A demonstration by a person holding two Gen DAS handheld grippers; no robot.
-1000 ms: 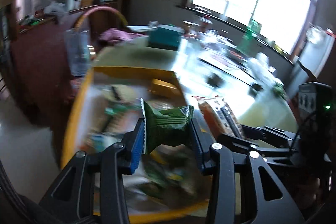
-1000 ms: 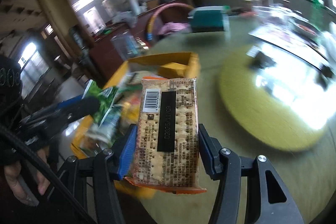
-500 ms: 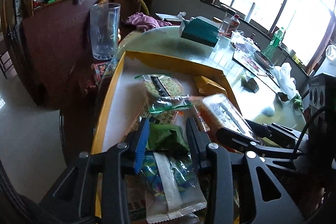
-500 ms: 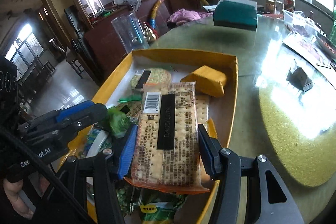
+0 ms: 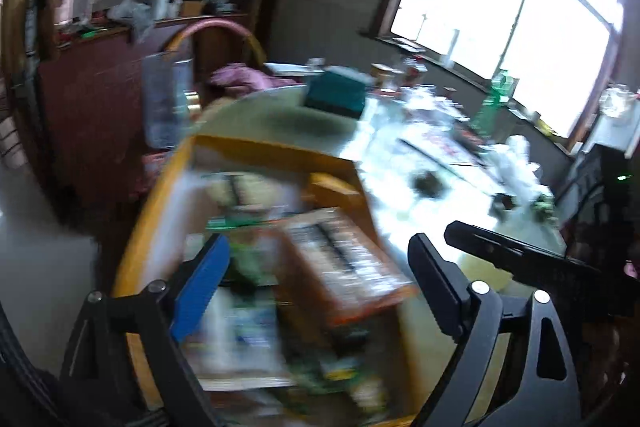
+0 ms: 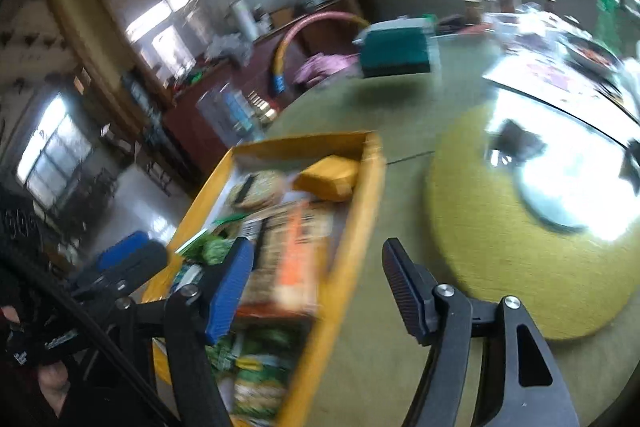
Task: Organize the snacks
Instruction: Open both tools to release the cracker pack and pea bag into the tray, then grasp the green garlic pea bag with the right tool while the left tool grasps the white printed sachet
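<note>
Both views motion-blurred. Left gripper [image 5: 320, 279] jaws spread wide, nothing between them, above yellow tray [image 5: 256, 147]. Right gripper [image 6: 318, 281] likewise spread and empty, over tray's right wall. Cracker packet [image 6: 292, 251] lies flat in tray among green snack packs [image 6: 256, 367]. Tray sits on table [image 6: 400, 115].

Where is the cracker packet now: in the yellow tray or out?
In. The cracker packet lies inside the yellow tray; the right gripper is open, empty.
</note>
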